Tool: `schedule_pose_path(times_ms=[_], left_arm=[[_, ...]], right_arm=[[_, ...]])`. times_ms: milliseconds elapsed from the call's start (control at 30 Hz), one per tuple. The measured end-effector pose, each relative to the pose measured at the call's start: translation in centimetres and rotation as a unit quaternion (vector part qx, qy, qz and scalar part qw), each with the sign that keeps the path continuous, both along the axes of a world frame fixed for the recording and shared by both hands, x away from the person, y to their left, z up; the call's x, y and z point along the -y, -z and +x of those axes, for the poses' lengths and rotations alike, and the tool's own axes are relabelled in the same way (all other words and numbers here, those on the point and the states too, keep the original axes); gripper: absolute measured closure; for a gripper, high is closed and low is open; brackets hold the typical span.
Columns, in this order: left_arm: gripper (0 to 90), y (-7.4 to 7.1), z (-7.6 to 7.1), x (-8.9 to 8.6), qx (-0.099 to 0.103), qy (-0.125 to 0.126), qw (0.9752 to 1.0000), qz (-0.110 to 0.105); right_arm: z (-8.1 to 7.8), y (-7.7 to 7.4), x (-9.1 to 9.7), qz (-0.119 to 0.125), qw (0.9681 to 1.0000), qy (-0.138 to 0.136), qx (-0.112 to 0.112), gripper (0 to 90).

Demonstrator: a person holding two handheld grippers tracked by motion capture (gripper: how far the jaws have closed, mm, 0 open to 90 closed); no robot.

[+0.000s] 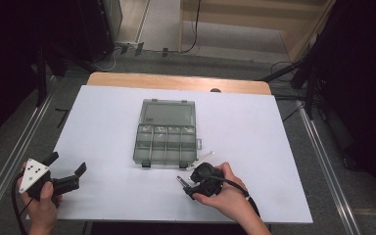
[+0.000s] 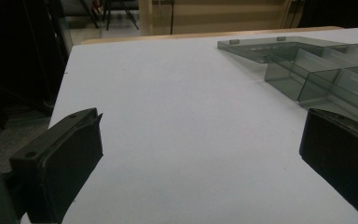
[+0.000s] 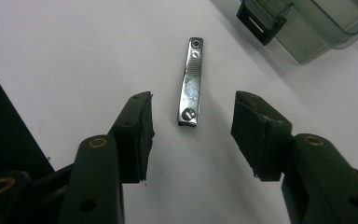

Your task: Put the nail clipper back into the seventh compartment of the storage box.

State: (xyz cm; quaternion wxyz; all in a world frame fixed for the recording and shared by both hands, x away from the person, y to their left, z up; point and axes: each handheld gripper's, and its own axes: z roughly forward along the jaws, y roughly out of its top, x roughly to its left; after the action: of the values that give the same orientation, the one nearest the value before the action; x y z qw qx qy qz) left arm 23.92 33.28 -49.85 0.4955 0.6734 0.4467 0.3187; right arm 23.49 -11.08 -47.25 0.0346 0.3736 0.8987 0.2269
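You held the right gripper [image 3: 191, 128] spread astride the clipper [image 3: 189, 83] just before the box [image 1: 166, 132] — lined up, likely, to grab it — the left gripper [image 1: 68, 169] gaping idle beside it.

A silver nail clipper [image 3: 189, 84] (ridged lever) lies beside a smoky-grey translucent box [image 1: 167, 133] on the white table [image 1: 103, 117].

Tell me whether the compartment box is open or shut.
Open. The compartment box has its lid folded back flat on the table, and its divided compartments are uncovered; they look empty.
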Motion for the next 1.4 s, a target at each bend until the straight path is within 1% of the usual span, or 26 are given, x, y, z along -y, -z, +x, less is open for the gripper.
schedule_pose_path(times_ms=[67, 167, 400, 433, 533, 633, 733, 767, 800, 833, 900, 967, 1033, 1200, 1300, 1400], left_arm=[[0.0, 0.0, 0.0, 0.0, 0.000, 0.000, 1.0000, 0.000], [0.0, 0.0, 0.0, 0.0, 0.000, 0.000, 1.0000, 0.000], [0.0, 0.0, 0.0, 0.0, 0.000, 0.001, 1.0000, 0.000], [0.0, 0.0, 0.0, 0.0, 0.000, 0.001, 1.0000, 0.000], [0.0, 0.0, 0.0, 0.0, 0.000, 0.001, 1.0000, 0.000], [0.0, 0.0, 0.0, 0.0, 0.000, 0.001, 1.0000, -0.001], [0.0, 0.0, 0.0, 0.0, 0.000, 0.001, 1.0000, -0.001], [0.0, 0.0, 0.0, 0.0, 0.000, 0.000, 1.0000, 0.000], [0.0, 0.0, 0.0, 0.0, 0.000, 0.001, 1.0000, 0.000], [0.0, 0.0, 0.0, 0.0, 0.000, 0.001, 1.0000, 0.000], [0.0, 0.0, 0.0, 0.0, 0.000, 0.001, 1.0000, 0.000], [0.0, 0.0, 0.0, 0.0, 0.000, 0.001, 1.0000, -0.001], [0.0, 0.0, 0.0, 0.0, 0.000, 0.001, 1.0000, -0.001], [0.0, 0.0, 0.0, -0.1, -0.001, 0.001, 1.0000, -0.002], [0.0, 0.0, 0.0, -0.1, -0.001, 0.001, 1.0000, -0.002], [0.0, 0.0, 0.0, -0.1, -0.001, 0.001, 1.0000, -0.001]], right_arm=[[0.0, 0.0, -0.2, 0.001, 1.0000, 0.006, -0.001, 54.9], [0.2, 0.1, -0.4, 0.005, 0.9998, 0.016, -0.009, 59.2], [0.4, 0.6, -0.9, 0.001, 0.9997, 0.016, -0.021, 64.7], [0.4, 0.8, -1.1, 0.001, 0.9996, 0.017, -0.021, 66.3], [0.4, 1.0, -1.3, -0.003, 0.9996, 0.020, -0.021, 67.6], [0.3, 1.4, -1.7, -0.013, 0.9996, 0.017, -0.017, 70.0], [0.2, 1.5, -1.8, -0.020, 0.9995, 0.023, -0.010, 72.0], [0.1, 1.5, -1.9, -0.022, 0.9995, 0.022, -0.007, 73.0], [0.0, 1.5, -1.9, -0.028, 0.9995, 0.014, 0.004, 73.5], [-0.1, 1.5, -2.0, -0.029, 0.9994, 0.016, 0.003, 74.6], [-0.1, 1.5, -2.0, -0.032, 0.9992, 0.023, 0.006, 80.0], [0.1, 1.5, -1.9, -0.028, 0.9991, 0.033, -0.001, 80.8], [0.2, 1.5, -1.8, -0.026, 0.9991, 0.034, -0.006, 81.1], [0.1, 1.5, -1.7, -0.019, 0.9993, 0.032, -0.002, 81.3], [0.2, 1.6, -1.3, -0.005, 0.9994, 0.034, -0.003, 81.4], [0.2, 1.5, -1.2, -0.005, 0.9994, 0.035, -0.003, 81.4]])
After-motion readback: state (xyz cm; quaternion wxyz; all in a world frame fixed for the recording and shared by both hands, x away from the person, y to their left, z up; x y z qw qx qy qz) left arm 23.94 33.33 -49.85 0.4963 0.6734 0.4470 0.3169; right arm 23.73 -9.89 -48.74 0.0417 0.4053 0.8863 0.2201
